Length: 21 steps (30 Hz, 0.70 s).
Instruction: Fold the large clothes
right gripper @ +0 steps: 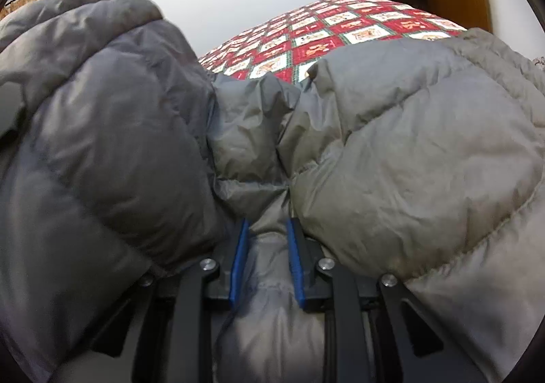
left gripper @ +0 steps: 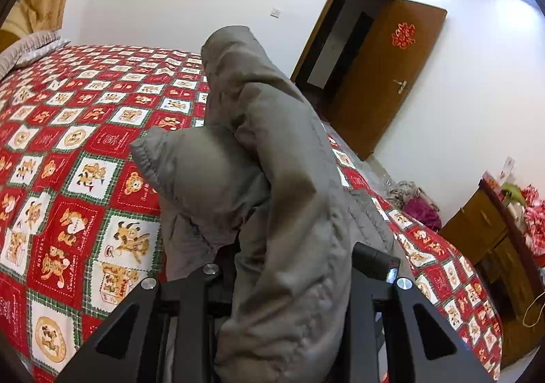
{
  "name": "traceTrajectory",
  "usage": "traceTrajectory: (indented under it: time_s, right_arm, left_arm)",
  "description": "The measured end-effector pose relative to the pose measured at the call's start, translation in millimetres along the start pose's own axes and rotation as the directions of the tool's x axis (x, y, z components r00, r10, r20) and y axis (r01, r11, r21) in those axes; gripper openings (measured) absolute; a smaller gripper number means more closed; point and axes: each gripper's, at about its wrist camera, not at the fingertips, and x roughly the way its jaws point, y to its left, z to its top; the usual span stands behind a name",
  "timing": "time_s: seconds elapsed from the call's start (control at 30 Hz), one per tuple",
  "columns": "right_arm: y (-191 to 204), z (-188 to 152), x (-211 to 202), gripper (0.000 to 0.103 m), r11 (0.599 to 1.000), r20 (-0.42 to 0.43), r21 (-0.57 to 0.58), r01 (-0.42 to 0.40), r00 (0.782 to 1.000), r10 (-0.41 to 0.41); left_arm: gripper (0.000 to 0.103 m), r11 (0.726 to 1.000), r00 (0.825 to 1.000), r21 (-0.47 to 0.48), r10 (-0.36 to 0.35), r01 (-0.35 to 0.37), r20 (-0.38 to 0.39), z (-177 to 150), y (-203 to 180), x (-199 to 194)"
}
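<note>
Left gripper (left gripper: 293, 267) is angled down over the bed (left gripper: 68, 131), near its edge on the door (left gripper: 385, 76) side, with a thick fold of the grey jacket (left gripper: 272, 151) rising through it and standing well clear of the red patterned bedspread. The fabric hides the fingertips; the black fingers sit close against the fold on both sides, so the jaws are clamped on the jacket. Beyond the bed's far edge stand a white wall, the open wooden door and a wooden cabinet (left gripper: 483, 229) with heaped items; a grey pillow (left gripper: 30, 49) lies at the far left corner. Right gripper (right gripper: 265, 260) is also angled down, buried in the jacket (right gripper: 408, 158); puffed quilted panels bulge on either side and block most of the view, leaving only a strip of bedspread (right gripper: 327, 32) beyond. Its blue pads (right gripper: 295, 267) stand narrowly apart, pinching a gathered ridge of jacket between them
</note>
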Motion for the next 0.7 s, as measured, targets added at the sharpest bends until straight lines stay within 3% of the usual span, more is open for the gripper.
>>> traceTrajectory:
  time_s: [0.23, 0.53, 0.7]
  right_arm:
    - [-23.7, 3.3, -44.2, 0.025, 0.999, 0.053, 0.03, -0.037, 0.998, 0.035]
    - [-68.2, 6.2, -106.5, 0.03, 0.997, 0.135, 0.049, 0.057, 0.989, -0.063]
    - [-95.4, 7.5, -122.6, 0.033, 0.993, 0.146, 0.093, 0.067, 0.986, -0.081]
  left_arm:
    - [0.03, 0.997, 0.999, 0.069, 0.041, -0.039, -0.019, -4.6, -28.4, 10.6]
    - [0.03, 0.967, 0.987, 0.216, 0.15, -0.135, -0.055, -22.3, -72.3, 40.4]
    - [0.03, 0.946, 0.978, 0.281, 0.191, -0.16, -0.084, -41.6, -91.0, 66.9]
